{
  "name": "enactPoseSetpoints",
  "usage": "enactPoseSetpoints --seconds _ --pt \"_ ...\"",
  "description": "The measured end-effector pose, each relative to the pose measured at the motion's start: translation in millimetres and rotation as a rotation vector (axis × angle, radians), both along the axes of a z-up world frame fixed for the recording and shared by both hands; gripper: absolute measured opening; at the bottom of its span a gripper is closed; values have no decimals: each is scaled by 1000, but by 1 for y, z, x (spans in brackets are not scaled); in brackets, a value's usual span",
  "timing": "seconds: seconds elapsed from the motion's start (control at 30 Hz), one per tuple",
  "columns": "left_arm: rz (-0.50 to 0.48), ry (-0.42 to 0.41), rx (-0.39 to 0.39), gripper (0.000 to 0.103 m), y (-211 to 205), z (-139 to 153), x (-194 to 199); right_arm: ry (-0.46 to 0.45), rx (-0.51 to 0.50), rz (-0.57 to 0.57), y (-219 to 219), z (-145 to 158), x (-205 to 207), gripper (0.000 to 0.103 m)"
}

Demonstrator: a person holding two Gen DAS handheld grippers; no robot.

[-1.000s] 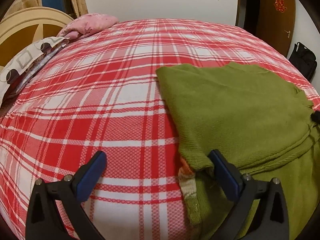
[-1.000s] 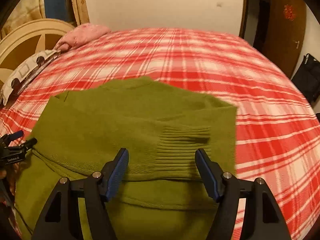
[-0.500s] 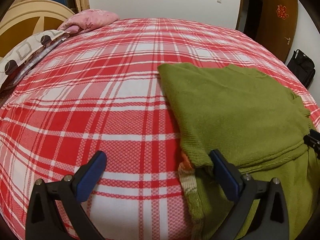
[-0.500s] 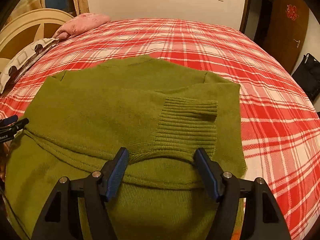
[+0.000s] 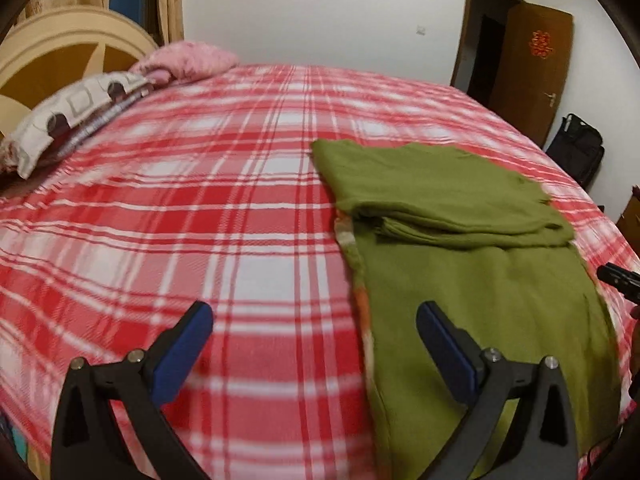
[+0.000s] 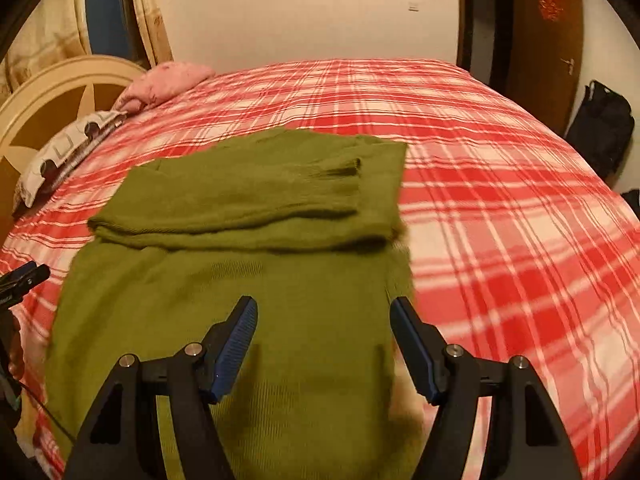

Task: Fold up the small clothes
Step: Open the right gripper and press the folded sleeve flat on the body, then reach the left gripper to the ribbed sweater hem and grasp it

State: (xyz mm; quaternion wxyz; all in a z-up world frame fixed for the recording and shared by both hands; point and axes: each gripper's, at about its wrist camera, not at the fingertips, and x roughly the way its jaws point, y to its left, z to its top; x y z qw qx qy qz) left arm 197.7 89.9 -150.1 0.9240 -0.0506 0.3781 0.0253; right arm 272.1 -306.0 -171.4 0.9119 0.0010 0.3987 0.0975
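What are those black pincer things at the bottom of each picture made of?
Both the left gripper and the right gripper look alike: black angular plastic fingers with triangular cut-outs, silver screw heads, and flat blue ribbed pads at the tips.

The green knitted sweater lies on the bed with the red-and-white checked cover, its far part folded back over its near part. Beyond it, at the bed's far left corner, lie a patterned pillow and a pink pillow. A black bag stands off the bed's far right side.
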Motion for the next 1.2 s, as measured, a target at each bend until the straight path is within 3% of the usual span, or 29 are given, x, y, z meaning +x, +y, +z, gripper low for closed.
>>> enactPoseSetpoints --seconds 0.17,0.47,0.7,0.83,0.97,1.2 --pt "-19 -15 -6 103 -13 11 -41 32 55 -29 -15 -9 -46 70" --pt "-46 119 -56 103 -30 -25 -98 35 48 -68 -30 -14 -105 69" --pt "-70 208 -140 101 -36 -43 -117 87 71 -100 -40 -30 -134 69" --pt "-121 255 -198 91 -44 -51 -124 103 77 -119 -49 -35 -149 69" --pt "-162 330 -261 88 -52 -69 -126 110 90 -136 -56 -37 -156 69" --pt "-169 342 -285 85 -54 -69 -127 123 102 -115 -56 -40 -169 69"
